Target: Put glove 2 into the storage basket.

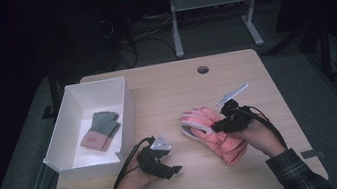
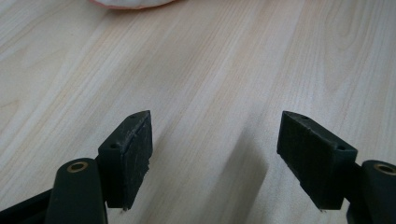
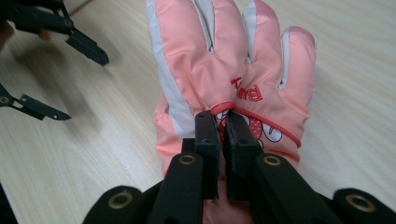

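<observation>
A pink padded glove (image 1: 220, 140) with white stripes lies on the wooden table, right of the middle, fingers pointing left. My right gripper (image 1: 217, 127) is shut on a fold of its back, near the printed patch; in the right gripper view the jaws (image 3: 225, 121) pinch the glove (image 3: 224, 60) fabric between them. Nothing is between the open jaws of my left gripper (image 1: 175, 170), which rests low over bare table to the glove's left. In the left gripper view the left gripper (image 2: 215, 140) looks down at wood, with the glove's edge (image 2: 130, 3) at the top.
A white open box (image 1: 126, 111) stands at the table's left side. Inside it lies a grey and pink knitted glove (image 1: 100, 130). A round cable hole (image 1: 202, 69) sits near the far edge. The left gripper (image 3: 84, 86) shows at the upper left of the right gripper view.
</observation>
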The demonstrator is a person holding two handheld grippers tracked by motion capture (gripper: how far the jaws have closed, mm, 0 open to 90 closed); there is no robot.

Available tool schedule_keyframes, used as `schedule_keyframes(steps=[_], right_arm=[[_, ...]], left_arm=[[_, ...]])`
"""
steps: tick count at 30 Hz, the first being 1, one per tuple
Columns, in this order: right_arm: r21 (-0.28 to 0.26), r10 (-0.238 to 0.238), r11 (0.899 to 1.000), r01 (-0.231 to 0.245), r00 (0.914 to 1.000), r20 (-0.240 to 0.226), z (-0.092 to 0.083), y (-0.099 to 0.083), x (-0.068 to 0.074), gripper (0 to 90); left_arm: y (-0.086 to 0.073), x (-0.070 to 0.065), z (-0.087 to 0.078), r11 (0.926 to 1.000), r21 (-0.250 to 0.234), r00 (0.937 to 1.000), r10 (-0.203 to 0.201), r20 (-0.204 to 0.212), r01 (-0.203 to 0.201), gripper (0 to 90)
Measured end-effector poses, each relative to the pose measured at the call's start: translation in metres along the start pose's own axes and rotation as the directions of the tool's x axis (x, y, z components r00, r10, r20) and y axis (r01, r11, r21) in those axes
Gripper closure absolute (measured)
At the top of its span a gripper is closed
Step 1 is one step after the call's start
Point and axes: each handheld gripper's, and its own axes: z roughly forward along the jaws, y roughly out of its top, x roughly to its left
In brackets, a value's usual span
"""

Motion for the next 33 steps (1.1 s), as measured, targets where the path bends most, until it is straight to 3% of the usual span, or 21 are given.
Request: schedule_keyframes(steps=[11, 15, 18, 19, 22, 23, 25, 26, 27, 28, 29, 30, 33], right_arm=[[0.051, -0.021, 0.998, 0.020, 0.9994, 0.026, 0.018, -0.003, 0.004, 82.3], [-0.011, -0.010, 1.000, 0.009, 0.9997, -0.022, 0.007, -0.002, 0.001, 66.8], [-0.034, -0.007, 0.999, 0.006, 0.9997, -0.022, 0.000, -0.002, 0.000, 63.5], [-0.068, -0.007, 0.998, 0.005, 0.9998, -0.021, -0.007, -0.001, -0.001, 61.7], [-0.100, -0.011, 0.995, 0.010, 0.9998, -0.015, -0.015, -0.001, -0.003, 61.7], [-0.113, -0.012, 0.994, 0.011, 0.9998, -0.015, -0.018, -0.001, -0.004, 63.9], [-0.153, -0.012, 0.988, 0.011, 0.9999, -0.009, -0.030, -0.006, -0.012, 76.2], [-0.153, -0.012, 0.988, 0.011, 0.9999, -0.009, -0.030, -0.006, -0.012, 76.2], [-0.171, -0.015, 0.985, 0.017, 0.9998, 0.015, -0.037, -0.011, -0.020, 89.2], [-0.171, -0.015, 0.985, 0.017, 0.9998, 0.015, -0.037, -0.011, -0.020, 89.2], [-0.176, -0.018, 0.984, 0.022, 0.9995, 0.026, -0.038, -0.013, -0.023, 90.0], [-0.182, -0.021, 0.983, 0.028, 0.9990, 0.040, -0.041, -0.019, -0.030, 90.0], [-0.185, -0.007, 0.983, 0.020, 0.9974, 0.072, -0.042, -0.033, -0.044, 90.0]], left_arm=[[0.001, -0.002, 0.001, 1.0000, -0.001, 1.0000, -0.006, 0.004, 0.006, 26.8], [0.001, -0.001, 0.000, 1.0000, 0.001, 1.0000, -0.004, 0.003, 0.004, 26.9], [0.001, 0.000, -0.001, 1.0000, -0.001, 1.0000, -0.003, 0.003, 0.003, 29.2], [0.001, 0.001, -0.002, 0.9999, -0.002, 0.9998, -0.013, 0.016, 0.013, 33.8], [0.001, 0.001, -0.004, 0.9999, -0.009, 0.9998, -0.014, 0.014, 0.014, 45.7], [0.001, 0.001, -0.006, 0.9997, -0.017, 0.9998, -0.015, 0.015, 0.016, 45.7], [0.002, 0.001, -0.008, 0.9996, -0.024, 0.9998, -0.016, 0.015, 0.016, 61.8], [0.003, 0.001, -0.010, 0.9993, -0.029, 0.9994, -0.024, 0.023, 0.025, 61.8], [0.005, 0.000, -0.012, 0.9990, -0.032, 0.9992, -0.030, 0.026, 0.031, 75.9], [0.005, 0.000, -0.012, 0.9990, -0.032, 0.9992, -0.030, 0.026, 0.031, 80.2], [0.006, -0.001, -0.013, 0.9991, -0.030, 0.9993, -0.029, 0.024, 0.029, 80.2], [0.007, -0.002, -0.013, 0.9986, -0.037, 0.9990, -0.037, 0.027, 0.038, 88.1], [0.011, -0.003, -0.011, 0.9995, -0.021, 0.9995, -0.022, 0.024, 0.023, 89.7]])
